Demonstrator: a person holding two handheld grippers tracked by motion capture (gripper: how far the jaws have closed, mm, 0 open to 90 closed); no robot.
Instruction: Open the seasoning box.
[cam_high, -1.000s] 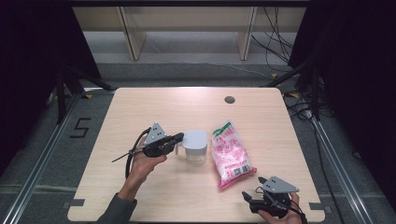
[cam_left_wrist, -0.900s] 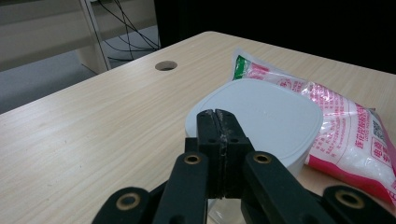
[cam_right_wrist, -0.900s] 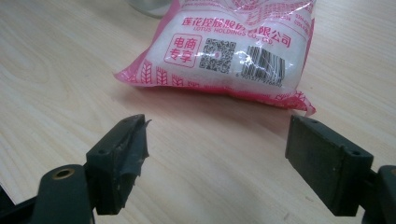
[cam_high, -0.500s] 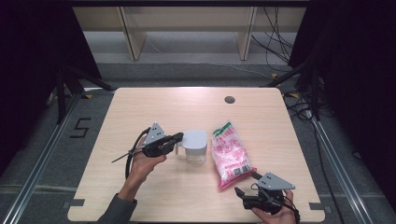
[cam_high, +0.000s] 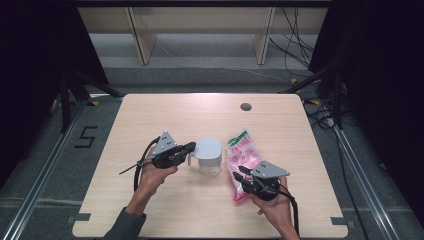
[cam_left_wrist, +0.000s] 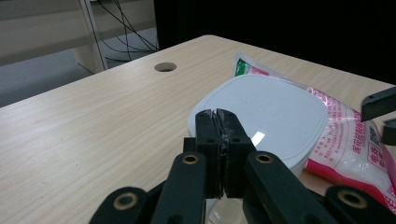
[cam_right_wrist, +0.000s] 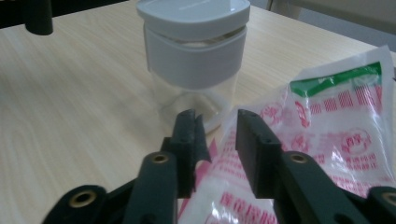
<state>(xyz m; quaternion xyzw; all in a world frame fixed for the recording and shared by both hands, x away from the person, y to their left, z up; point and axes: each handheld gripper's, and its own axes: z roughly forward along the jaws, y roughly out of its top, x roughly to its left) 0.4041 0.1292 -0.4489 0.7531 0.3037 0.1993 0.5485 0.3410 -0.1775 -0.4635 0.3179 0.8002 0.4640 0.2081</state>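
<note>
Right gripper view: right gripper (cam_right_wrist: 215, 135) jaws closing around soft, slippery bag (cam_right_wrist: 327, 140) corner, not yet pinching; grab the edge.

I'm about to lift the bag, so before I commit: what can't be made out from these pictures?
- Left gripper: its closed jaws hide what they clamp at the jar, left gripper view.
- Right gripper: jaws have just been closing over the pink bag; pad contact is unclear, right gripper view.
- Bag's near end: hidden under the right gripper, high view.
- Bag's print: too blurred to read.
- Jar's contents: glare and lid hide them.
</note>
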